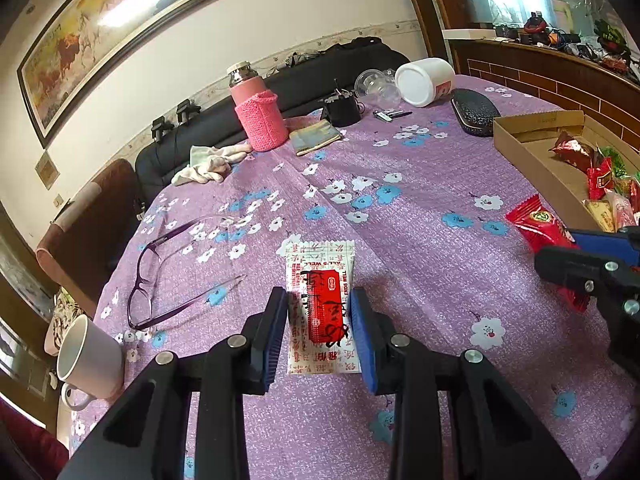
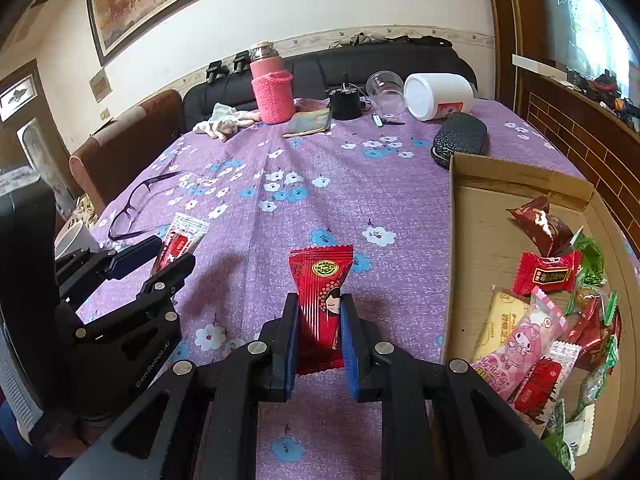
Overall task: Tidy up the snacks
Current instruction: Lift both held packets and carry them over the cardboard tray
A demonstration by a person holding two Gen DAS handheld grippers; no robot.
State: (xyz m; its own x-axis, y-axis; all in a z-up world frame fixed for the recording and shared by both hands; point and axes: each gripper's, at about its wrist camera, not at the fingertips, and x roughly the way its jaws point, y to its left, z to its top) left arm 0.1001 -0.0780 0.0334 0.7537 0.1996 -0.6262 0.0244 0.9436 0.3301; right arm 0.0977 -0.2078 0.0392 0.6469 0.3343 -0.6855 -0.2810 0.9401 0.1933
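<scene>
Glasses [image 1: 160, 276] lay left of cardboard box [image 2: 472, 240]; left gripper [image 1: 319, 308] clamped white-red packet [image 1: 320, 304], right gripper [image 2: 320, 320] clamped red packet [image 2: 320, 300] nr box, path clear.

Both wrist cameras look down along their fingers, close over the floral tablecloth [image 1: 420, 200], sharing the cardboard box [image 2: 480, 240].

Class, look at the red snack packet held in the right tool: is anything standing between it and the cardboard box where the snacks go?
Nothing visible blocks it. The right tool is shut on the red snack packet, and only bare purple tablecloth lies between it and the cardboard box. The box's near wall is low, and its floor beside that wall is free.
</scene>
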